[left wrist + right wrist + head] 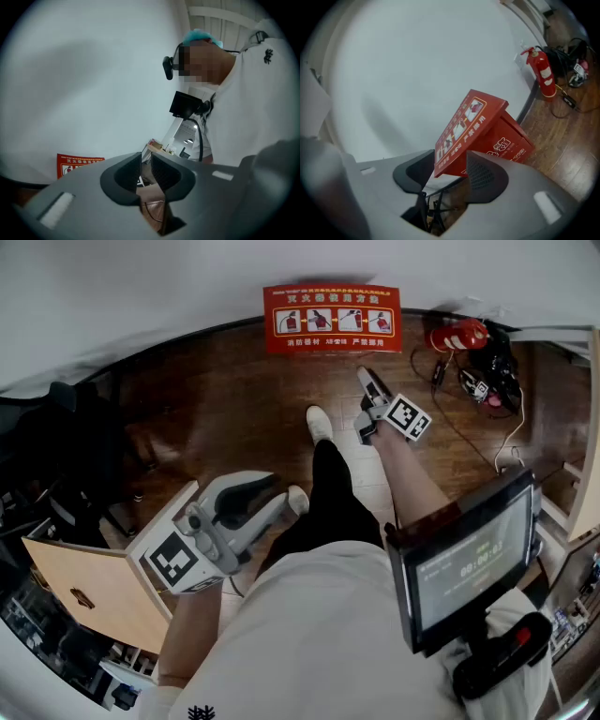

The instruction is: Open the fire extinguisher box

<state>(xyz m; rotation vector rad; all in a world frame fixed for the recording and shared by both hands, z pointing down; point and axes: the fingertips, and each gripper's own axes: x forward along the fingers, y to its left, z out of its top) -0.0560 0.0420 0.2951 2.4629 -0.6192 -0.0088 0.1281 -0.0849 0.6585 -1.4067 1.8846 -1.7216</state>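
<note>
The red fire extinguisher box (332, 318) stands on the wooden floor against the white wall, its lid down with instruction pictures on top. My right gripper (367, 381) reaches out toward it and stops a little short of its front right. In the right gripper view the box (487, 131) fills the space beyond the open jaws (450, 161), with its near lid corner lined up between them and nothing held. My left gripper (277, 498) hangs low by my left thigh, far from the box. Its jaws (146, 161) stand a narrow gap apart with nothing between them.
A red fire extinguisher (457, 335) lies by the wall to the right of the box, with tangled cables (487, 376) beside it. My legs and white shoes (320, 423) stand before the box. A light wooden panel (84, 587) is at my left, and a screen (469, 559) hangs at my chest.
</note>
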